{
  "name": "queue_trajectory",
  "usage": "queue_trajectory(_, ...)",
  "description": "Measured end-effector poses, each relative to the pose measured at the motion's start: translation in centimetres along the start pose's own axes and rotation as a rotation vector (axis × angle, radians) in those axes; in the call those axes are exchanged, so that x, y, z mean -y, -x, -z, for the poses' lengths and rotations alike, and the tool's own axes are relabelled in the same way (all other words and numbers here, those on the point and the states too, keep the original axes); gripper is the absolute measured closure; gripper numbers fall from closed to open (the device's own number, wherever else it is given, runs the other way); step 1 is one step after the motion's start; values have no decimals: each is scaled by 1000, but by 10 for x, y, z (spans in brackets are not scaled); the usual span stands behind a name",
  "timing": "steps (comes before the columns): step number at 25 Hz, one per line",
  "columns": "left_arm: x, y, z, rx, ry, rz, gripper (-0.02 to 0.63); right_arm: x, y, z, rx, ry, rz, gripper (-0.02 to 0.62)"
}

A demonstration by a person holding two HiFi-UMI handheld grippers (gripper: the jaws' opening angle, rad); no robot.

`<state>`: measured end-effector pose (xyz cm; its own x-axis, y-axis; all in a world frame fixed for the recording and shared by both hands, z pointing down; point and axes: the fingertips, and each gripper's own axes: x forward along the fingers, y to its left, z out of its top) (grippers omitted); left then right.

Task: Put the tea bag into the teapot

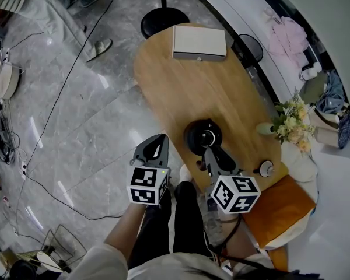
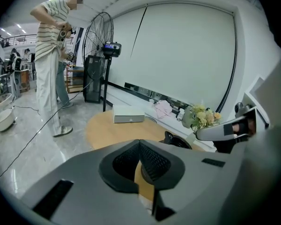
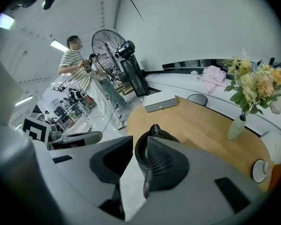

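The black teapot [image 1: 202, 135] stands near the front of the oval wooden table [image 1: 186, 86]; it also shows as the teapot [image 3: 155, 131] just beyond my right jaws and the teapot [image 2: 176, 140] in the left gripper view. My right gripper [image 1: 210, 151] hovers at the pot's near side. In its own view the right gripper [image 3: 140, 142] is shut on a white tea bag [image 3: 131, 186], which fills the wedge between the jaws. My left gripper [image 1: 158, 142] hangs off the table's left edge; the left gripper [image 2: 139, 143] is shut with nothing in it.
A flat white box [image 1: 199, 42] lies at the table's far end. A vase of flowers [image 1: 291, 124] and a small round white disc [image 1: 265, 168] sit at the right edge, by an orange cushion [image 1: 284, 206]. A standing fan [image 2: 97, 46] and a person [image 2: 49, 60] are beyond, with cables on the floor.
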<state>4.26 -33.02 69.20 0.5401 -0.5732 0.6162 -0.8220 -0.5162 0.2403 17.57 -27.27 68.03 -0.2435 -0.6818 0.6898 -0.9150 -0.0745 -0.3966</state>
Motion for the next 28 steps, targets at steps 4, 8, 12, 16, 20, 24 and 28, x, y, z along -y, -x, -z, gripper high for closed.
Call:
queue_trajectory(4,2,2,-1,2,2,-2,591,0,2,-1,3,0,-1,488)
queue_trajectory(8,7,9,-5,13,1,0,591,-3,7,-4,13,2,-4,488)
queue_trajectory(12,11,17,-16,32,-2,2,591,-9,16,-14,31,11,-7,488)
queue_trajectory(16,16,30,-30,56,-10,3,590,-13,30,-25,58,20,-1,489)
queue_trajectory(20,23,45,-49,88,-18,7,591,-14,49,-41,102,24,17,506)
queue_trajectory(24,31,61,-72,129,-28,16,591,-17,69,-60,155,13,28,532)
queue_trajectory(28,37,76,-92,167,-25,20,590,-23,91,-78,211,15,24,543)
